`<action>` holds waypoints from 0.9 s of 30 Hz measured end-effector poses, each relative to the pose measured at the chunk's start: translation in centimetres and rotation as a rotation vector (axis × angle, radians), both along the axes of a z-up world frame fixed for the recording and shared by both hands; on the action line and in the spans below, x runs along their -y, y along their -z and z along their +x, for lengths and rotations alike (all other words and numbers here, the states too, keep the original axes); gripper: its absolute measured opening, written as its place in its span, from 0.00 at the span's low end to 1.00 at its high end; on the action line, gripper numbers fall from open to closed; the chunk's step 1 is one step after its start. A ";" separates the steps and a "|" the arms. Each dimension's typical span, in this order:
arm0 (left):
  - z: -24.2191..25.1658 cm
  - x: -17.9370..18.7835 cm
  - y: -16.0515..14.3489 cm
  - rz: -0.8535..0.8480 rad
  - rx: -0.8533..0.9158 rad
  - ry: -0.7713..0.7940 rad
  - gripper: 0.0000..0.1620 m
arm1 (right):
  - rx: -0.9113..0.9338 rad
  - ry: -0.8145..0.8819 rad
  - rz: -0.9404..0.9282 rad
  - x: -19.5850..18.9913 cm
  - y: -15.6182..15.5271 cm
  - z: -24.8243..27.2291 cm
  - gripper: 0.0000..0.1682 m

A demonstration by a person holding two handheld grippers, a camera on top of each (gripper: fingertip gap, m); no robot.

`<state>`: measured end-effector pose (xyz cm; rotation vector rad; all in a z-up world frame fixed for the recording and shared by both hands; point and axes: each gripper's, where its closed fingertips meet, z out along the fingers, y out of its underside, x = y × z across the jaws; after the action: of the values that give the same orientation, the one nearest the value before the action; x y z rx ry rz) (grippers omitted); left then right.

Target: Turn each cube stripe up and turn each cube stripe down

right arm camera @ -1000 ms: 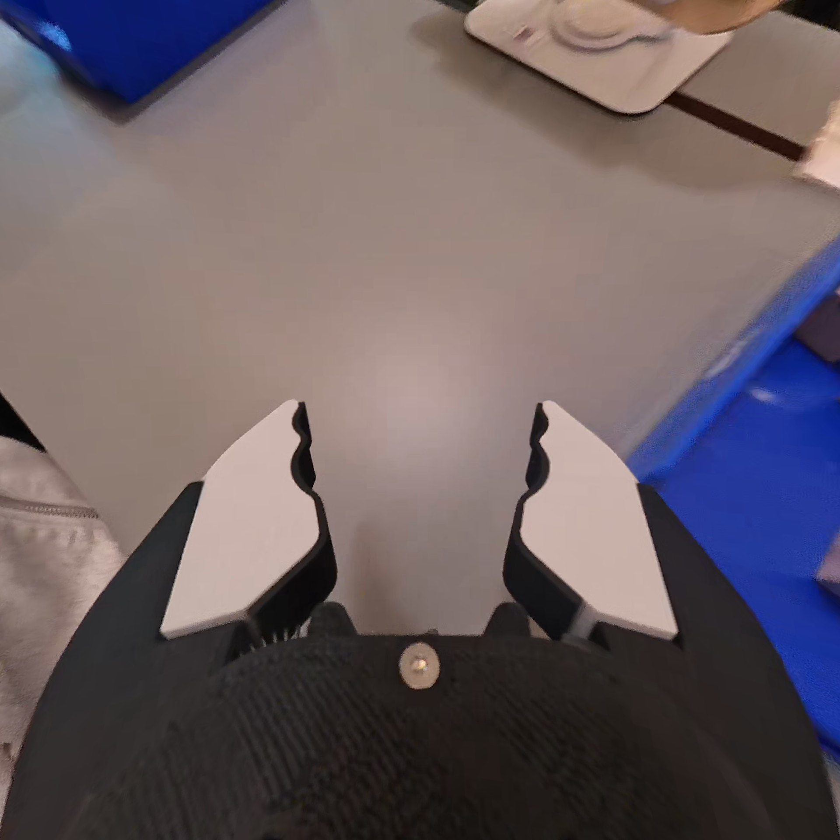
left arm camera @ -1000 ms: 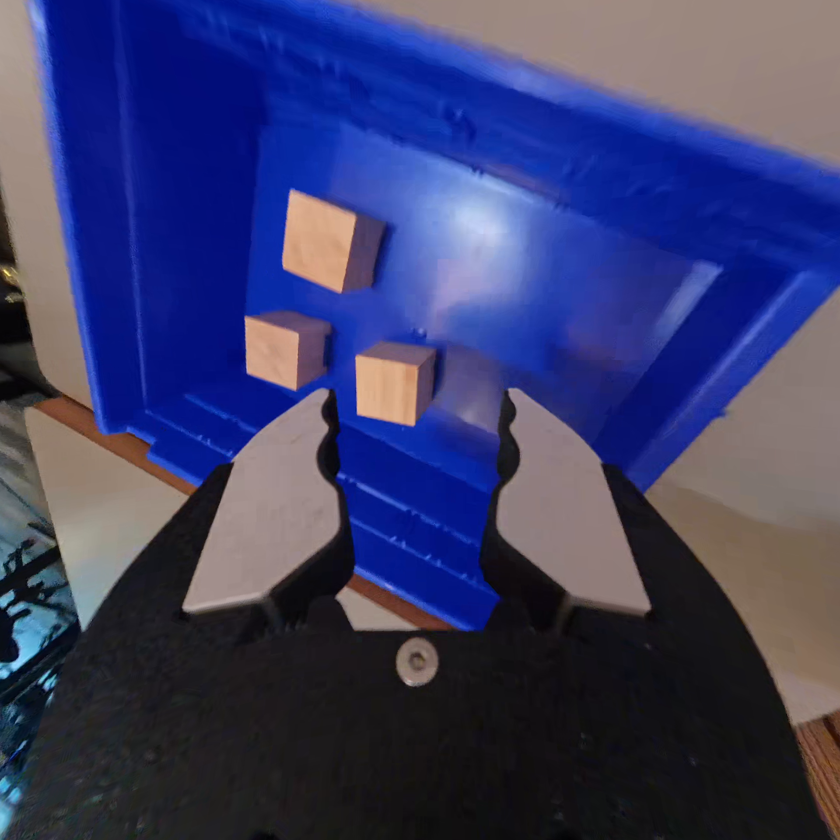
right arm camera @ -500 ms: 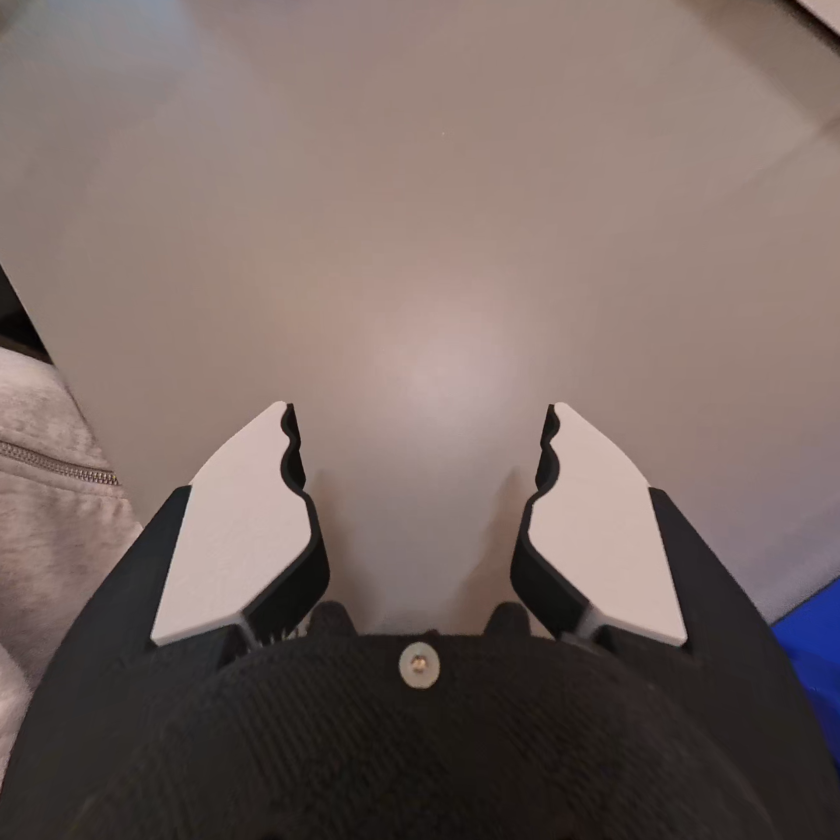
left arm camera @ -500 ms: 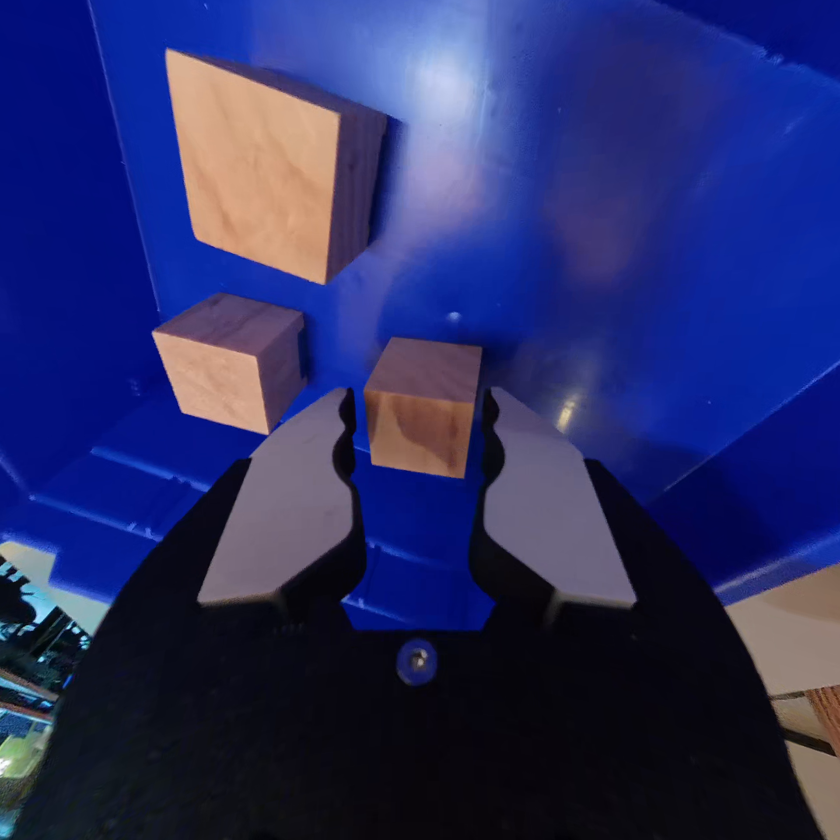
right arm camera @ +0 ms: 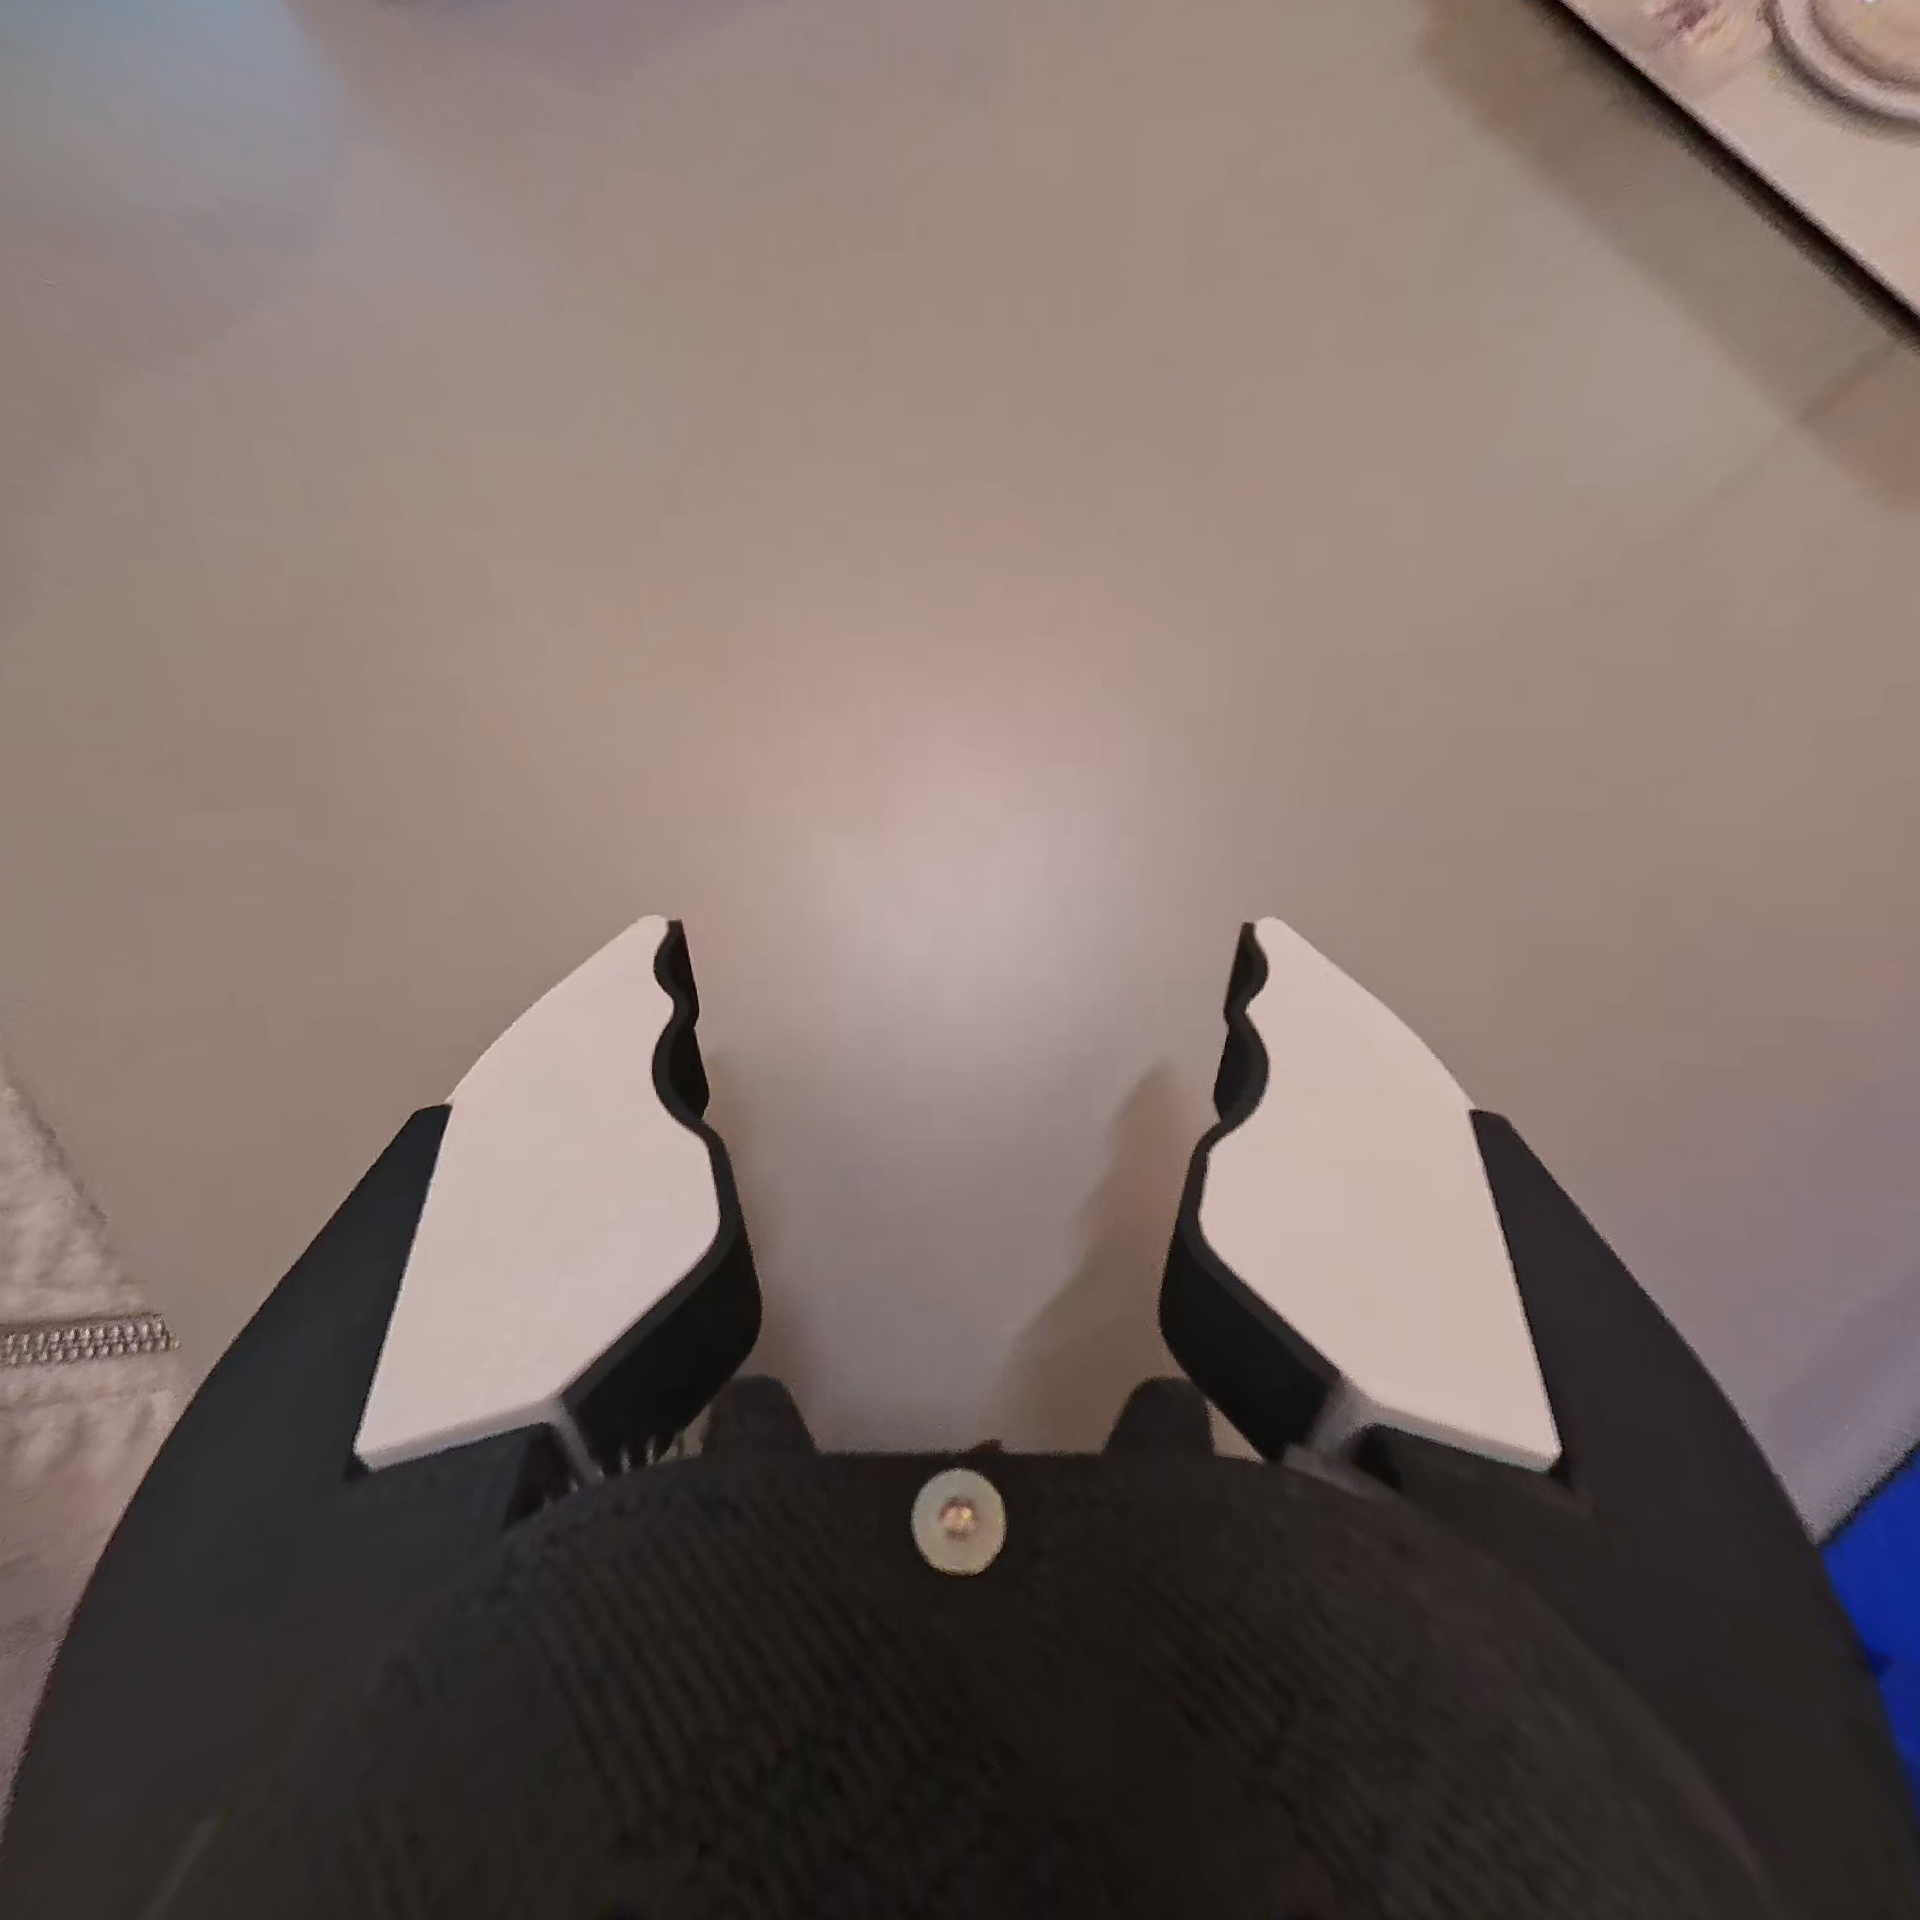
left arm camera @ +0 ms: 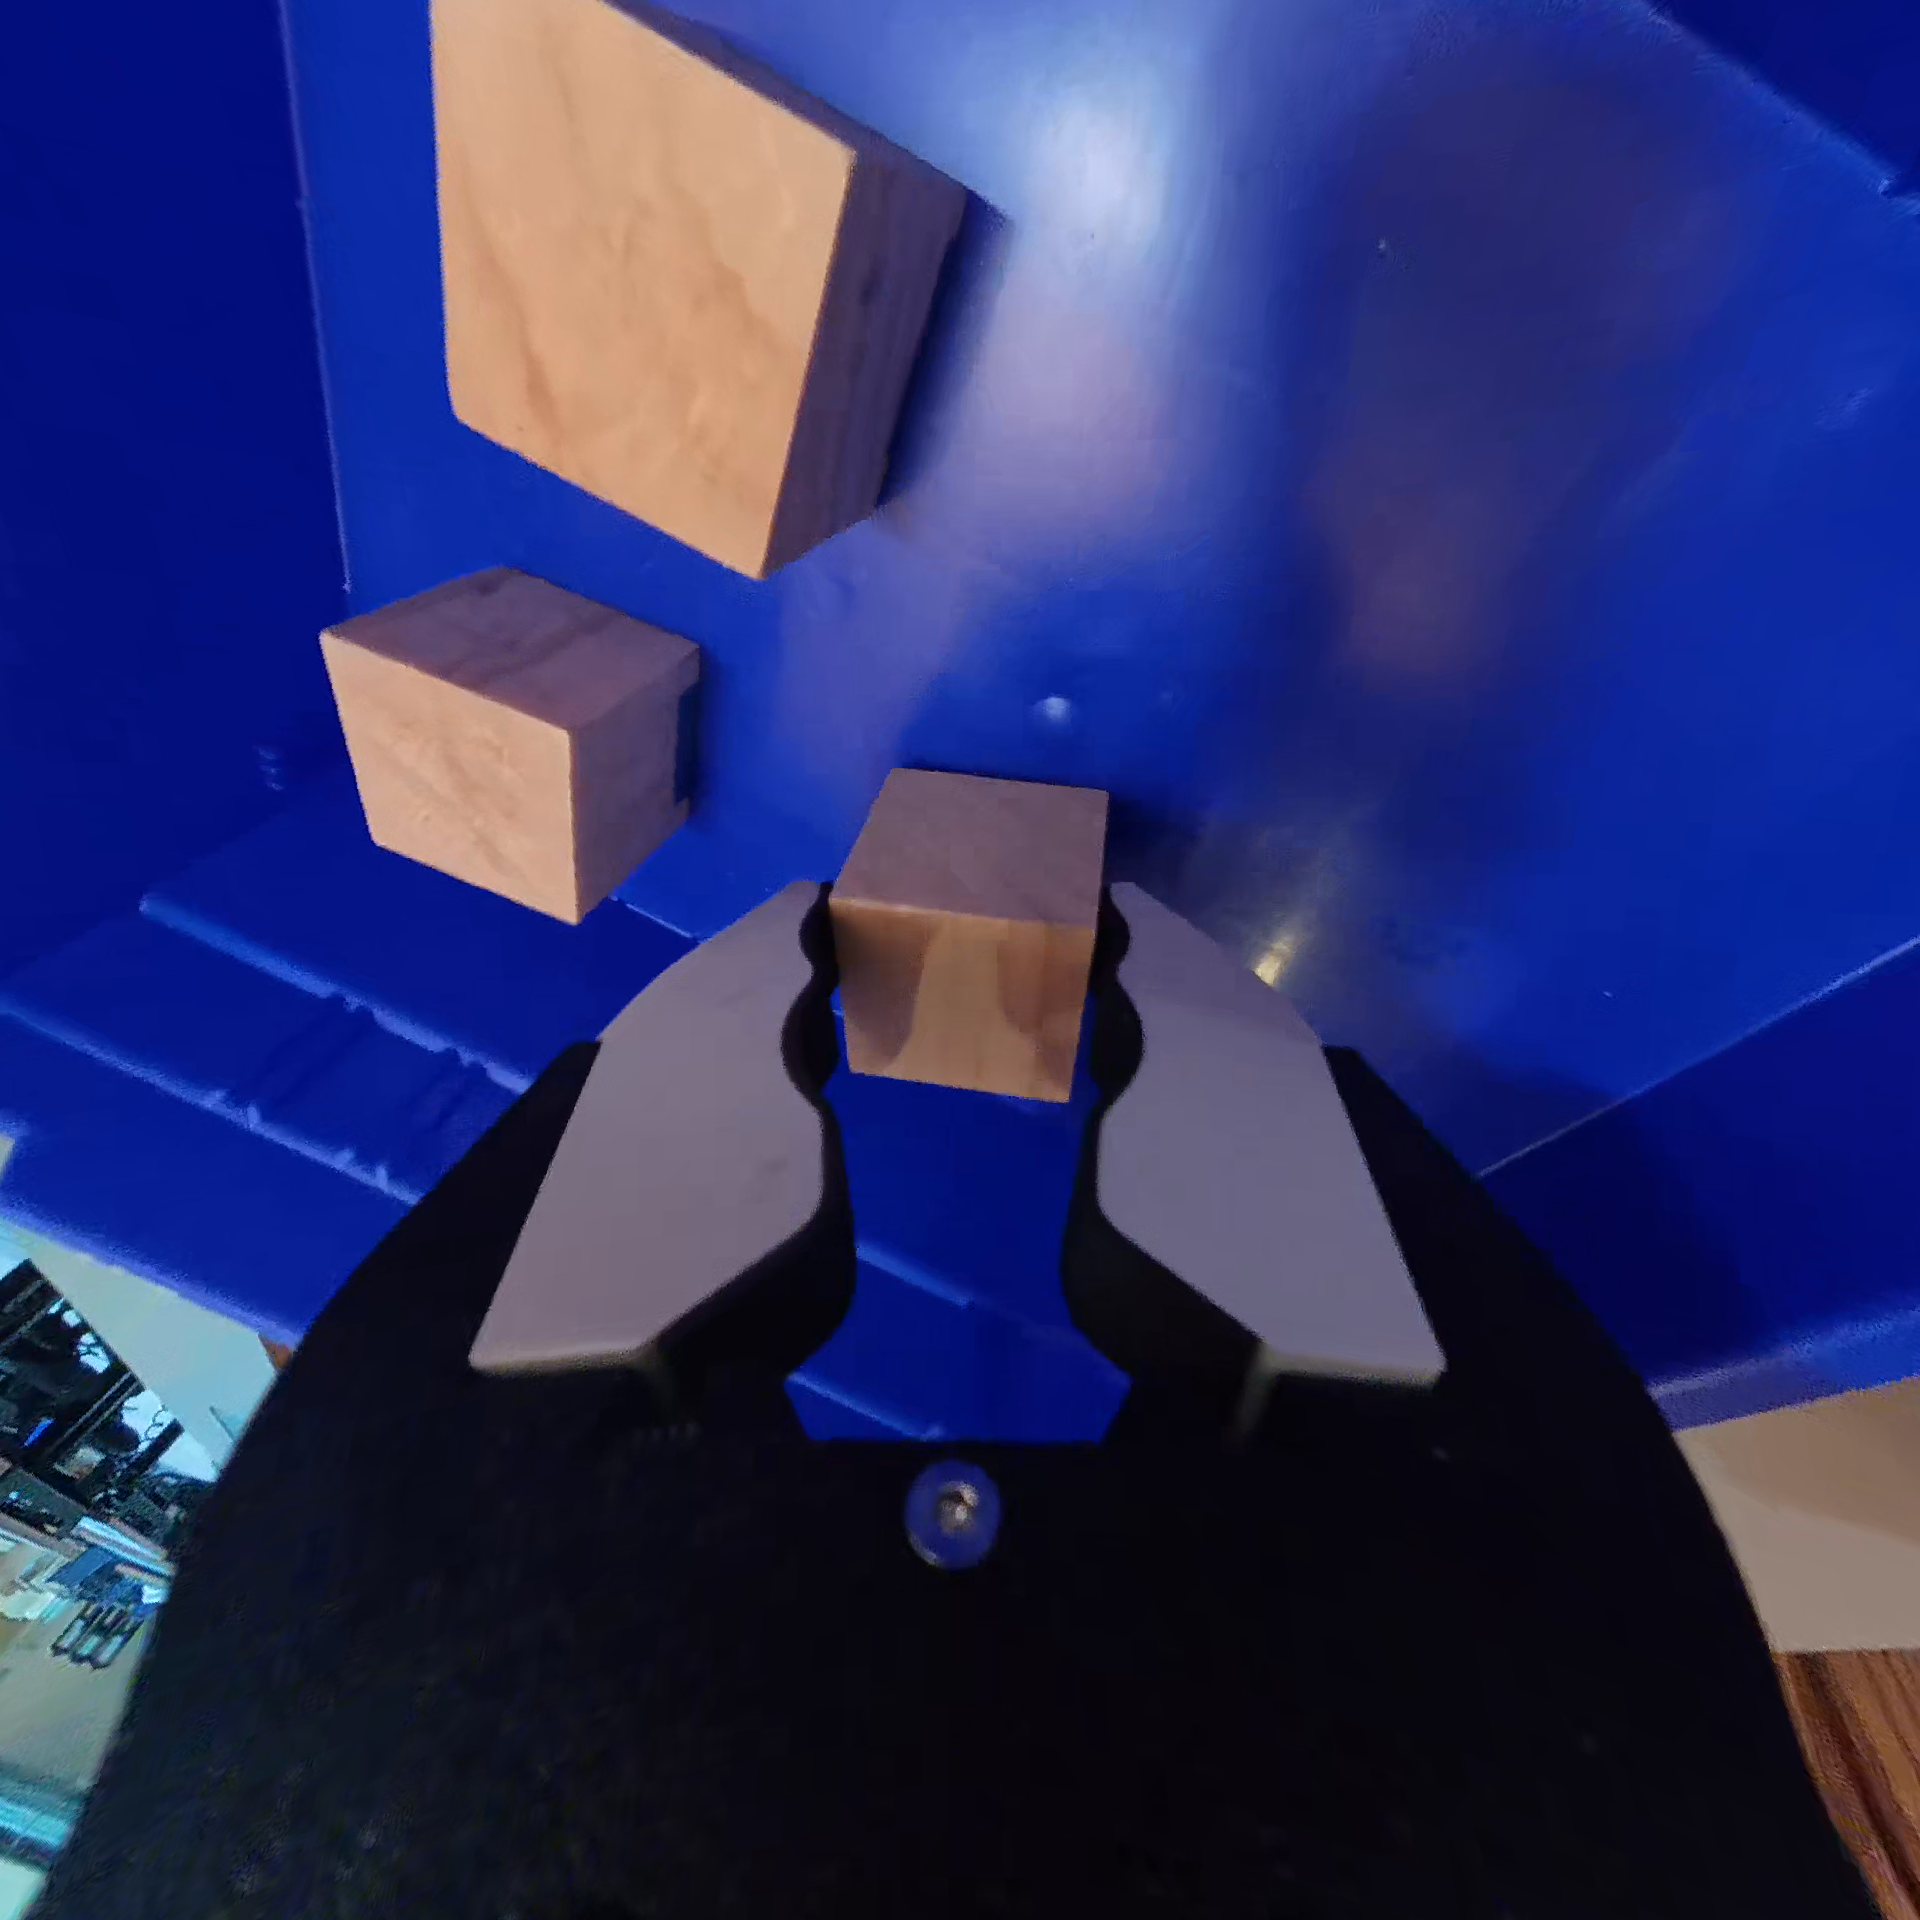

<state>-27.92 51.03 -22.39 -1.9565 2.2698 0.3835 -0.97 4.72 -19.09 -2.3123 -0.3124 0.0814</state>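
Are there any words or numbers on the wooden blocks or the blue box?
None can be read.
Small cube, held between the left gripper fingertips: bare wood.
Middle cube and big block: bare wood.
Blue bin: plain.
Right gripper, over the grey table: nothing written.

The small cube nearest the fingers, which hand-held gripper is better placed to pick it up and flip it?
Left. The left hand-held gripper already brackets the small cube in the blue tray. The right hand-held gripper hangs open over bare table.
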 end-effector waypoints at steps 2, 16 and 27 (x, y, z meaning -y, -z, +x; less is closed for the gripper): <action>-0.1 0.0 -1.1 0.039 0.037 -0.012 0.29 | -0.009 -0.011 0.024 -0.4 -0.5 -0.5 0.58; 14.2 18.9 -24.3 -0.441 1.355 0.204 0.28 | -0.140 -0.068 0.228 -3.4 -6.0 -2.5 0.62; 21.5 33.2 -23.0 -1.055 1.652 0.354 0.28 | -0.246 -0.068 0.442 -5.8 -11.7 -2.7 0.61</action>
<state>-6.43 17.78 0.62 -0.9480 1.3864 -1.9334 -3.66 10.55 -7.36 -1.8315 -0.2533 0.2977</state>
